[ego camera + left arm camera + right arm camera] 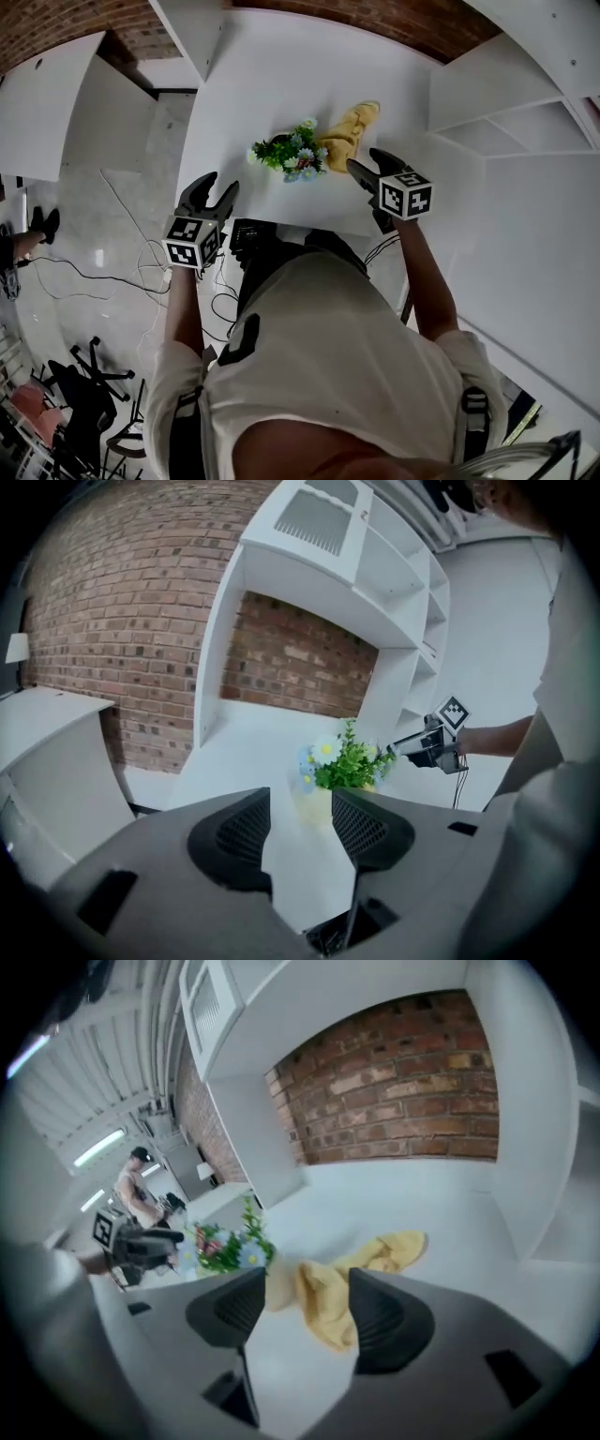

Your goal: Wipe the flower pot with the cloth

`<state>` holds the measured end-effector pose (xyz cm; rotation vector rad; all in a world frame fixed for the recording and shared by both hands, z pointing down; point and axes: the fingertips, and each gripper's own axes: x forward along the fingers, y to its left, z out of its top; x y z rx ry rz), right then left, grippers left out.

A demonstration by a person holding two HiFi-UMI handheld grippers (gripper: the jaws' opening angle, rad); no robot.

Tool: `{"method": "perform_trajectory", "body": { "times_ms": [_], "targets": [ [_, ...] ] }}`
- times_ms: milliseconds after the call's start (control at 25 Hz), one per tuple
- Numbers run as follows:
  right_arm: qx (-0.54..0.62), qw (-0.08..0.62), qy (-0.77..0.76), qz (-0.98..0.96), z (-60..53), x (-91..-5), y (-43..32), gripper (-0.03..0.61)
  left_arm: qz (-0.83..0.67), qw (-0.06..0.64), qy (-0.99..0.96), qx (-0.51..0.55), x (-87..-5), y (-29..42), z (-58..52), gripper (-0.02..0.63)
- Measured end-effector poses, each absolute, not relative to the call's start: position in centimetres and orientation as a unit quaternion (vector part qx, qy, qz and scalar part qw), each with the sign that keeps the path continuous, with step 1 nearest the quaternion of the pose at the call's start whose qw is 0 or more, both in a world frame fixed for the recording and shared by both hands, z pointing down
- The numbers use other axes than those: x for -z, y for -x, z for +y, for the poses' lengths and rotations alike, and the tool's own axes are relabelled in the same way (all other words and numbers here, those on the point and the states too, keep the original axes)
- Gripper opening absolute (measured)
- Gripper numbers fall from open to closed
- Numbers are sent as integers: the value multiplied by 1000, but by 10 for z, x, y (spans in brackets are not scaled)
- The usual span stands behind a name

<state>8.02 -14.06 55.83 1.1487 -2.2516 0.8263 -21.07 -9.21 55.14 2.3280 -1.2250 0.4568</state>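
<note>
**Both grippers empty, cloth left lying against the pot**

Nothing was in hand. The left gripper point(217, 185) hung off the near edge of the white table point(272, 75), jaws parted with only air between them. The right gripper point(364, 159) stood just in front of the yellow cloth point(349, 131), jaws wide and clamped on nothing. The cloth lay crumpled on the tabletop ahead of its pads. The flower pot point(317, 803) sat upright towards the near side of the table, with the cloth bunched up against its right flank.

To my eye, that contact was the danger. A pinch at the cloth's near end could drag the fold against the pot, and a small, light-looking pot might well slide or tip. With the left gripper so far back, nothing was steadying it. A shallow bite might also lift just one corner and leave the rest trailing into the flowers.

From overhead the foliage and blossoms hid the pot completely, so only greenery showed beside the cloth. The left gripper view gave the pale pot body itself, framed between its jaws. Only the right gripper view showed how snugly the cloth pressed against the pot's side.
</note>
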Motion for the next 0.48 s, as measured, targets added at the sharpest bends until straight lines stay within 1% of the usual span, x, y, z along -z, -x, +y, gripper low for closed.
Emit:
{"method": "perform_trajectory", "body": {
  "times_ms": [80, 120, 160, 200, 240, 320, 400, 480],
  "targets": [
    [-336, 184, -381, -841, -127, -534, -49, 209, -428, 236, -861, -142, -540, 203, -93, 162],
    [-355, 160, -358, -849, -119, -523, -32, 132, -420, 236, -866, -129, -533, 200, -95, 108],
    [-371, 136, -335, -855, -110, -512, -16, 29, -413, 237, -872, -116, -526, 196, -97, 60],
    [-384, 114, -313, -861, -101, -501, -1, 11, -403, 239, -878, -102, -519, 193, -99, 37],
    [-393, 93, -294, -866, -92, -490, 14, 11, -387, 242, -885, -90, -513, 188, -99, 26],
    [-400, 62, -264, -876, -73, -471, 38, 11, -348, 250, -900, -77, -505, 176, -95, 21],
    [-402, 49, -233, -884, -54, -458, 57, 11, -323, 272, -903, -77, -506, 164, -89, 21],
    [-405, 43, -190, -893, -32, -446, 76, 11, -312, 314, -893, -79, -514, 150, -83, 20]
  ]
}}
